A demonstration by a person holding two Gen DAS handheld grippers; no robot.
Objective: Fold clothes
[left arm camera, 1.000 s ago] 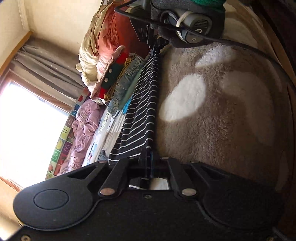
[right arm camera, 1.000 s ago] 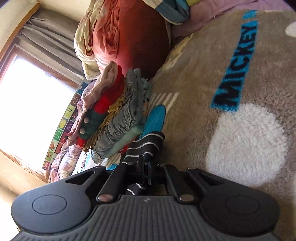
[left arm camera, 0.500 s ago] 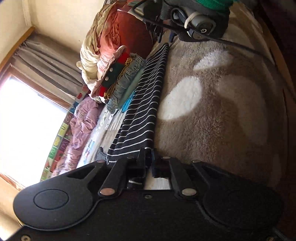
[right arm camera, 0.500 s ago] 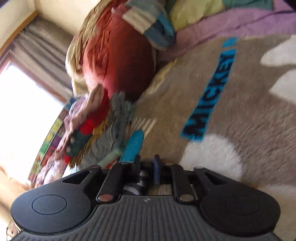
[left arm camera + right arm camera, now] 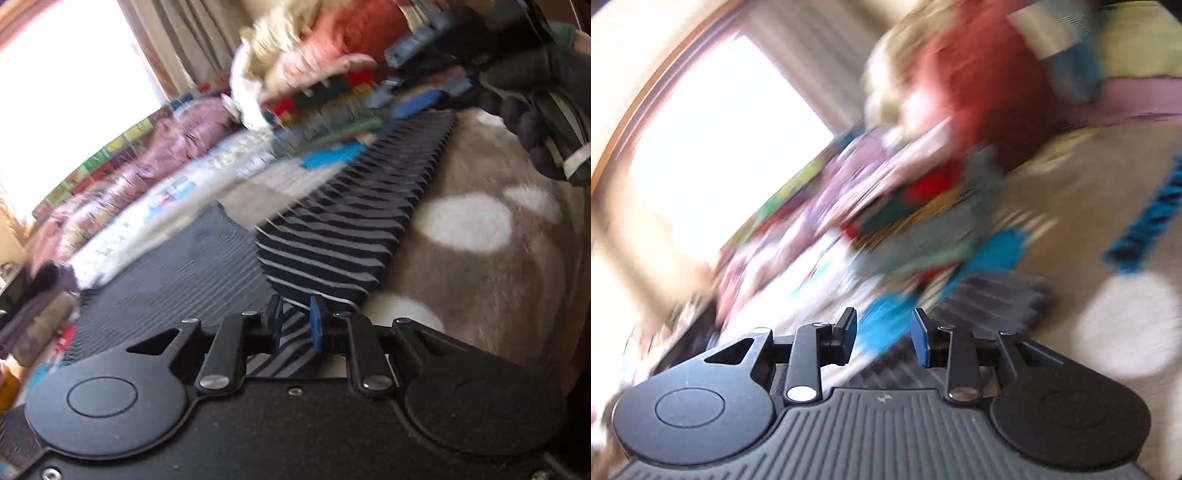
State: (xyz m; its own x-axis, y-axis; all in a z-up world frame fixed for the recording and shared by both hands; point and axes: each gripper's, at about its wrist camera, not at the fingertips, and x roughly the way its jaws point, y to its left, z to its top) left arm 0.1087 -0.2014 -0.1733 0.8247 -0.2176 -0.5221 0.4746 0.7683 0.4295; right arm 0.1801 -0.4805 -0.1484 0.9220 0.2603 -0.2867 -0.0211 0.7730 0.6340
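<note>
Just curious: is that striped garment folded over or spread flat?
Folded: the striped garment has one layer doubled over another on the blanket.

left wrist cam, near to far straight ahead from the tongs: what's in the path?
Left tongs, open → striped garment running away over the brown fleece blanket → blurred stack of folded clothes → red bedding bundle.

Both grippers have let go: the left gripper [image 5: 296, 317] and right gripper [image 5: 883, 334] had their jaws pinched on the striped shirt [image 5: 354, 221]; now they gape, and the shirt lies flat.
</note>
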